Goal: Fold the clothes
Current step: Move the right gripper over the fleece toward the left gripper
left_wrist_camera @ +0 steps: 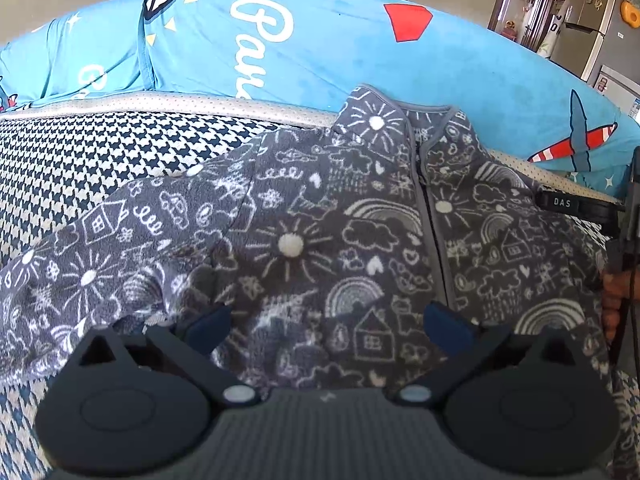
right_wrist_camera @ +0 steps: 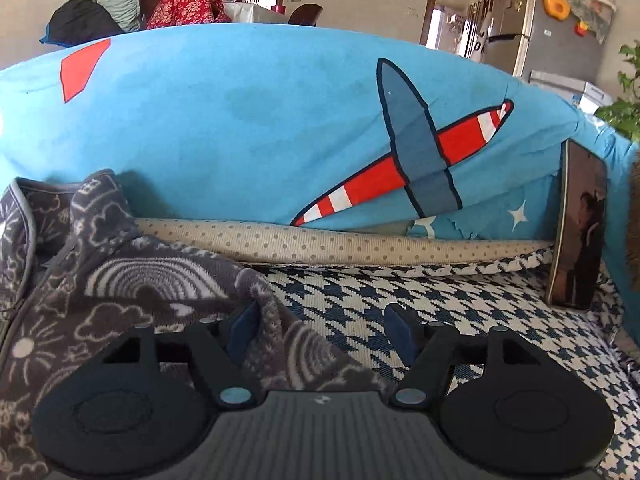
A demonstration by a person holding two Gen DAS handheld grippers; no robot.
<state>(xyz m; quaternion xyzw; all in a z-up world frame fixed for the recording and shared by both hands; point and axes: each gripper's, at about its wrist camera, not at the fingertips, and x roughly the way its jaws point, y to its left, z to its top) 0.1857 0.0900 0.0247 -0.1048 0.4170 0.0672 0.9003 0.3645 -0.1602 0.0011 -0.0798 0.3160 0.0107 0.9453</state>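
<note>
Fleece, grey with white doodles: your one jacket (left_wrist_camera: 320, 216) lay zip-up on the houndstooth cover (left_wrist_camera: 100, 152), collar toward the blue airplane blanket (left_wrist_camera: 320, 52). Going left to right, one sleeve trailed out flat and unfolded, your left gripper (left_wrist_camera: 326, 326) hovered spread over the chest gripping nothing, and your right gripper (right_wrist_camera: 318, 332) stood parted with the jacket's right edge between its fingers but unpinched. You had one garment, two grippers, no folds visible; folding looked barely begun.
</note>
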